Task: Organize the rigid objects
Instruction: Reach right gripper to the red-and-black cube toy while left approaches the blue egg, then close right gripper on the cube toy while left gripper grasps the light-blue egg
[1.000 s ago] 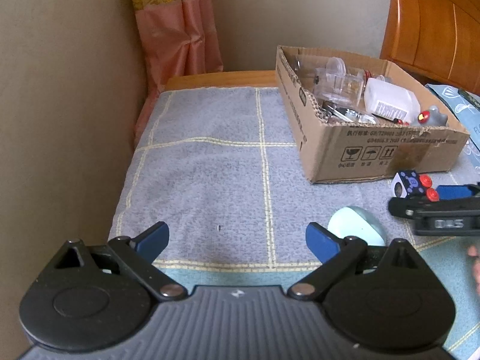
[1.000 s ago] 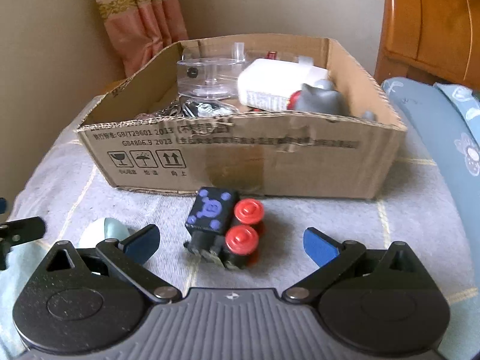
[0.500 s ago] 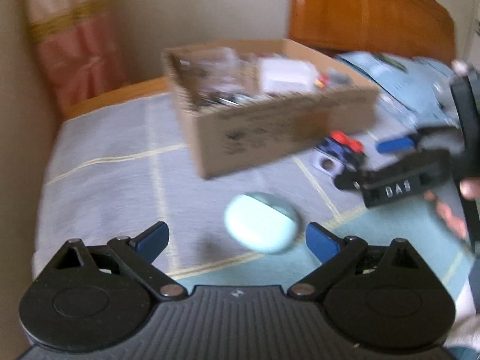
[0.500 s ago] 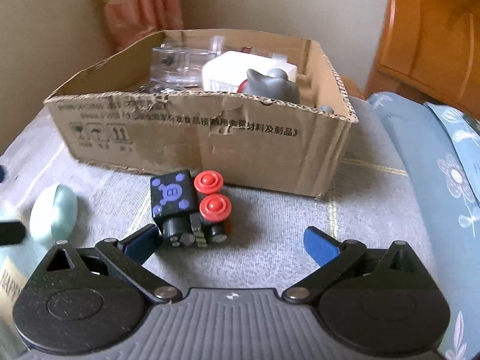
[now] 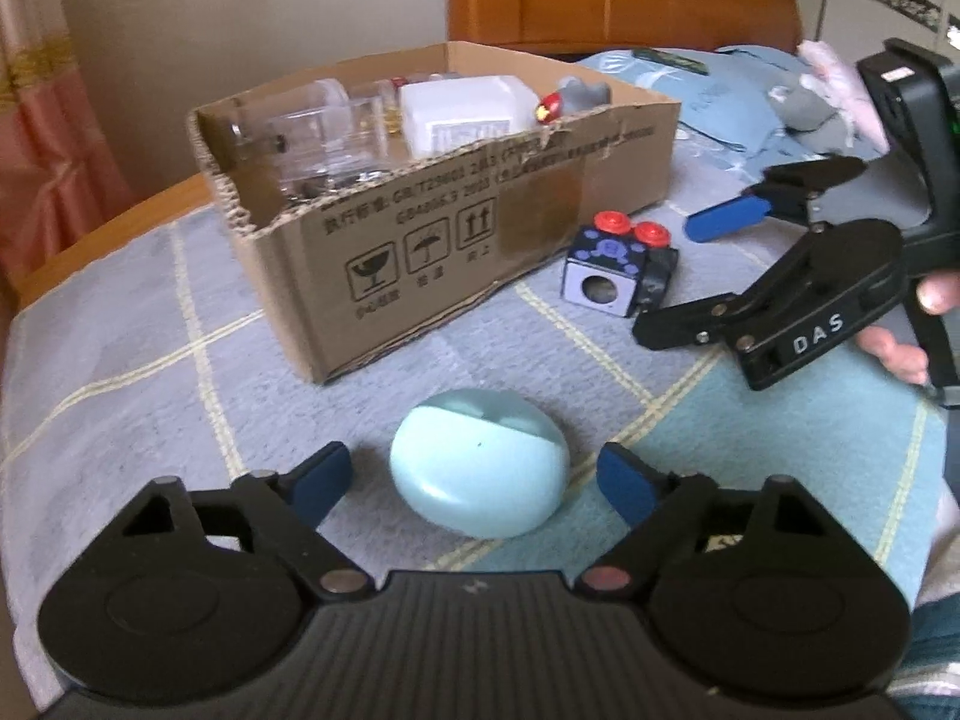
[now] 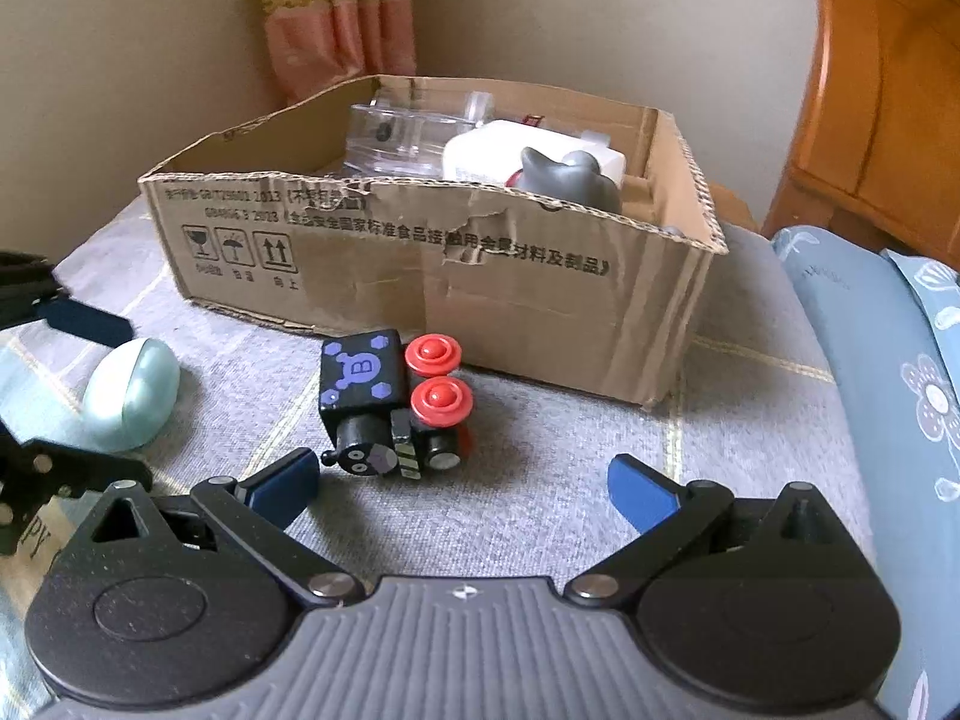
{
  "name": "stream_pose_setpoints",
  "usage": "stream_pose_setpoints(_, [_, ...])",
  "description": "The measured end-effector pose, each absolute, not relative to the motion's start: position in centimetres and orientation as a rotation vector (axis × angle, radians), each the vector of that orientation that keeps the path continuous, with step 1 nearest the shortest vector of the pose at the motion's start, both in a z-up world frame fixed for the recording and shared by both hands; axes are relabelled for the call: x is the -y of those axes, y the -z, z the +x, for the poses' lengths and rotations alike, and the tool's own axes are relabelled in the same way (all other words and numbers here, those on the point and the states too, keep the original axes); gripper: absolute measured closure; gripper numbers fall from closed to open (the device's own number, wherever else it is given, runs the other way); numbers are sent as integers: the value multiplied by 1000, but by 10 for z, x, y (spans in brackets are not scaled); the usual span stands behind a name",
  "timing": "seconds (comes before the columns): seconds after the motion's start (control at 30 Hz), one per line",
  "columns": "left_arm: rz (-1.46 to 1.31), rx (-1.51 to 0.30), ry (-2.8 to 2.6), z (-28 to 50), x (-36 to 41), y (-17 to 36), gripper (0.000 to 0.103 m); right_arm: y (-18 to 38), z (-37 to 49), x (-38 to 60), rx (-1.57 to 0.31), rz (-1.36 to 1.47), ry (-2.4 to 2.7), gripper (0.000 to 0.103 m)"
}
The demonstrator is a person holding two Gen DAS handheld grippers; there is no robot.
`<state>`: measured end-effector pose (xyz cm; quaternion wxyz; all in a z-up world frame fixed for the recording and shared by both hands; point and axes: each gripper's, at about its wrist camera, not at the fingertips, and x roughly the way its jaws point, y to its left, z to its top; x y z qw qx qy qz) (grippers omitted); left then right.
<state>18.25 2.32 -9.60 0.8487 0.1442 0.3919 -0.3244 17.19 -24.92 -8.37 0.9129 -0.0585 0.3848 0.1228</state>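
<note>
While left tool closes around mint case, untouched, right tool gapes.

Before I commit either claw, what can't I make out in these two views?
- Box floor and low items: both views, hidden by its front wall and the clear containers.
- Box print: left view, blurred.
- Mint case near side: left view, below its curve. Left claw is closing around it; contact unclear.
- Toy underside: both views, faces the blanket.
- Right claw: left view, cut by the right edge.
</note>
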Motion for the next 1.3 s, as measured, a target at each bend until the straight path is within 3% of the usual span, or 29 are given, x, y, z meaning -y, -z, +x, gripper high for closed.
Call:
stream_pose_setpoints(0.1, [319, -822, 710, 182, -20, 94, 26, 84, 178, 245, -789, -133, -285, 0])
stream_pose_setpoints(0.23, [337, -819, 742, 182, -18, 93, 29, 82, 187, 235, -788, -155, -339, 0])
stream_pose_setpoints(0.47, [381, -834, 797, 183, -21, 92, 28, 75, 189, 225, -790, -185, -403, 24])
stream_pose_setpoints(0.53, [376, -836, 797, 184, -21, 92, 33, 73, 185, 224, -788, -189, -404, 30])
stream_pose_setpoints(0.6, [376, -833, 796, 183, -20, 91, 42, 71, 184, 224, -791, -186, -403, 45])
stream_pose_setpoints(0.63, [378, -840, 794, 184, -19, 90, 42, 70, 183, 224, -794, -186, -402, 48])
stream_pose_setpoints(1.3, [429, -934, 713, 164, -14, 60, 43, 39, 154, 223, -824, -274, -453, 48])
